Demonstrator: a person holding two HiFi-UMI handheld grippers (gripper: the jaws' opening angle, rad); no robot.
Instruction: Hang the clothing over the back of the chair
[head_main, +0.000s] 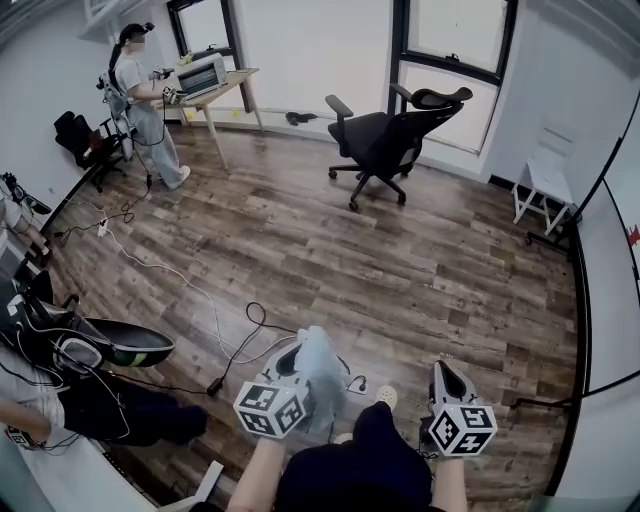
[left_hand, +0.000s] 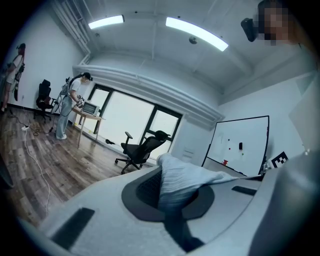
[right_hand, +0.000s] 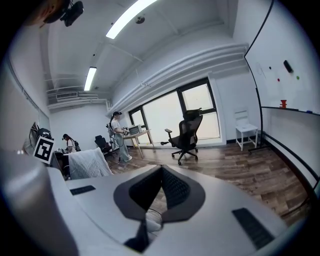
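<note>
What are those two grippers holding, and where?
The left gripper pinches pale clothing by a bunched fold; the right gripper holds nothing.

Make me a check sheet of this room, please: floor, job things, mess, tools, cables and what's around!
Surface: wooden floor.
Job's things: pale clothing, in the left tool; black office chair, far off by the window.
Clutter: white chair, at the right.
Tools: left tool shut on the clothing; right tool shut, empty.
Cables: white and black cables trail over the floor.
Surroundings: person standing at a table; whiteboard.
</note>
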